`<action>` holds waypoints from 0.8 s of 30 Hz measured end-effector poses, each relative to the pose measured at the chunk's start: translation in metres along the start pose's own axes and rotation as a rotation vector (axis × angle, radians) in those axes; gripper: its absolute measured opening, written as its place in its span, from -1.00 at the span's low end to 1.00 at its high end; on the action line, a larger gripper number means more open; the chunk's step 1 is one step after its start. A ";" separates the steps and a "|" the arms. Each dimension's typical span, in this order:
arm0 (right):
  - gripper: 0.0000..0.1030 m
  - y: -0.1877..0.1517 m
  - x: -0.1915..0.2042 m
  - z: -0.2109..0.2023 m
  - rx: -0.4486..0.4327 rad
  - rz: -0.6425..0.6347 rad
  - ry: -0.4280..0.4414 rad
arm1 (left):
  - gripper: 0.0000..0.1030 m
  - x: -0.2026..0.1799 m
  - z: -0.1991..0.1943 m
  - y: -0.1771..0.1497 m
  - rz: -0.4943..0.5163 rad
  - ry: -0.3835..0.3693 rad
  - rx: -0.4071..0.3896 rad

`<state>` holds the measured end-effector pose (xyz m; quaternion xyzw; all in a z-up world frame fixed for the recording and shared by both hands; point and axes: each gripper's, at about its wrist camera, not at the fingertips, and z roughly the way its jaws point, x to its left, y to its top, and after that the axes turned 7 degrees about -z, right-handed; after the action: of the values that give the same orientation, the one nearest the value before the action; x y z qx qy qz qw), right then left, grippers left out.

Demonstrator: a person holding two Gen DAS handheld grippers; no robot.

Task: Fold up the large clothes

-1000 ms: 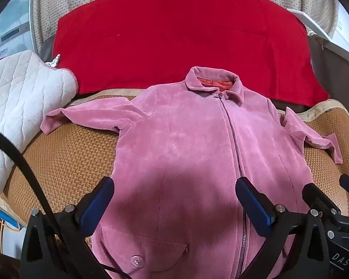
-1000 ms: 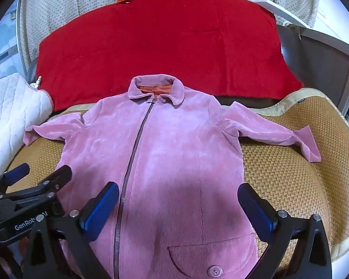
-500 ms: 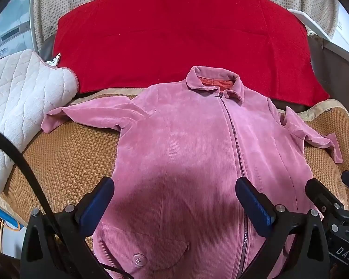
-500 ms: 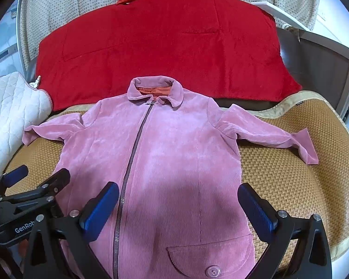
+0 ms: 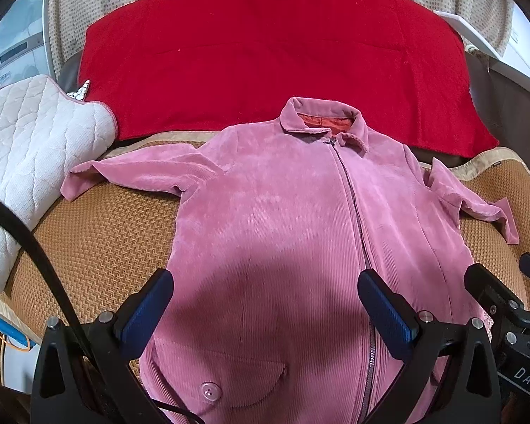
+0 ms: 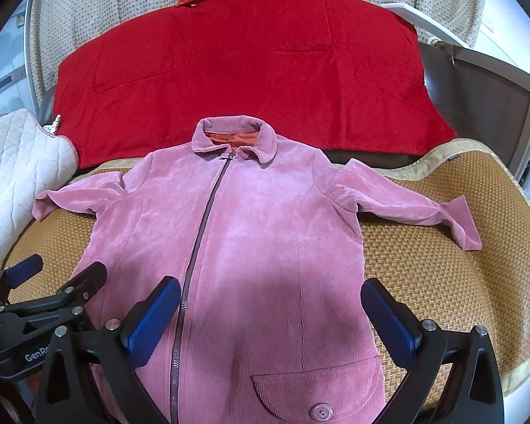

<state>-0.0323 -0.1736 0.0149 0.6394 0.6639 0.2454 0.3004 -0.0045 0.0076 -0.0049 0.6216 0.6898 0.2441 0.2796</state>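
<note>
Little has shifted since the earlier frame. Left tool (image 5: 265,304) and right tool (image 6: 270,309) are held wide open, empty, above the hem; jacket (image 5: 300,212) runs toward 12 o'clock.

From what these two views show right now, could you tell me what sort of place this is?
Most likely a home, perhaps a bedroom or living room. A pink jacket lies spread on a woven mat, with a red blanket behind it and a quilted white pad at the left.

Black gripper frames, blue-padded fingers (image 5: 146,312), silver screws, white lettering.
</note>
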 end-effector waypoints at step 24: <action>1.00 -0.001 0.000 -0.001 0.001 0.000 -0.004 | 1.00 -0.002 0.001 -0.004 0.000 -0.005 0.016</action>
<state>-0.0333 -0.1738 0.0149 0.6401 0.6634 0.2436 0.3014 -0.0066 0.0049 -0.0080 0.6247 0.6909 0.2368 0.2763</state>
